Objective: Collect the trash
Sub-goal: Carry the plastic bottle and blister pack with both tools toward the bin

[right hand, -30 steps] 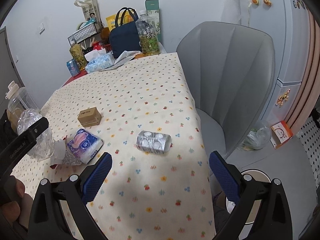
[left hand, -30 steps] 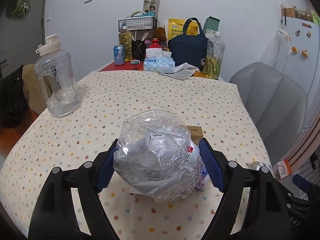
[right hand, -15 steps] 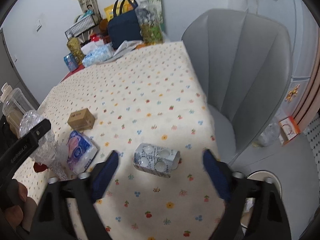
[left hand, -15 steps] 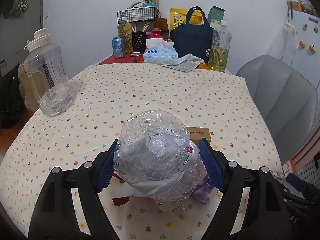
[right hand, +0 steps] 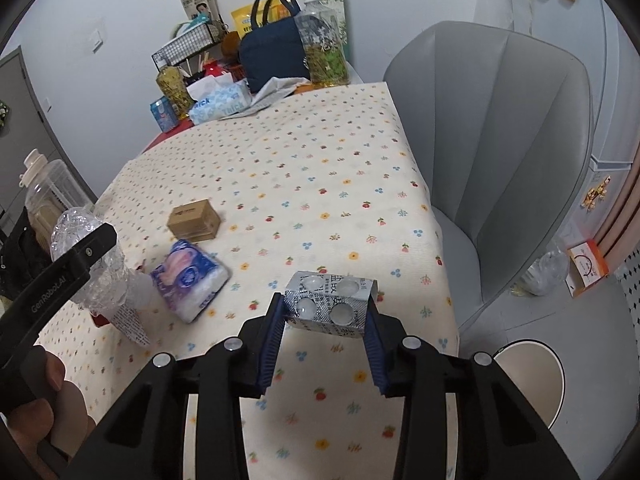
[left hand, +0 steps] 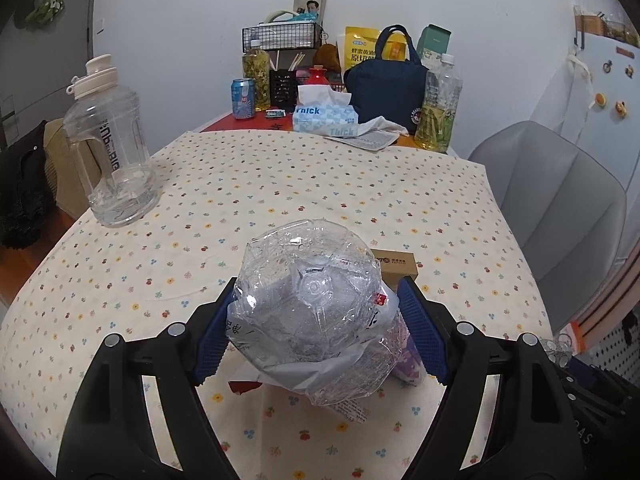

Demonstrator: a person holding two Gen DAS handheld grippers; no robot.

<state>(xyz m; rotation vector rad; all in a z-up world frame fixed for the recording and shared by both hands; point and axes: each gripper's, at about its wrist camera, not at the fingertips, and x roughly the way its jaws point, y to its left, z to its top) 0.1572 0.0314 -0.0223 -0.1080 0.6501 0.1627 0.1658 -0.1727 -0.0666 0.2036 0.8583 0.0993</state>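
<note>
Floral tablecloth (right hand: 320, 184), grey chair (right hand: 516, 160) beside it. Right gripper (right hand: 325, 316) clamped on blister pack (right hand: 330, 308) at the near table edge; left gripper (left hand: 316, 320) clamped on crushed plastic bottle (left hand: 308, 300). Tissue packet (right hand: 192, 280), cardboard box (right hand: 195, 219) nearby.

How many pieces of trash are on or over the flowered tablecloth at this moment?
4: a crushed bottle in the left gripper, a pill pack in the right gripper, a tissue pack and a small brown box lying loose. Scraps under the bottle may add more.
</note>
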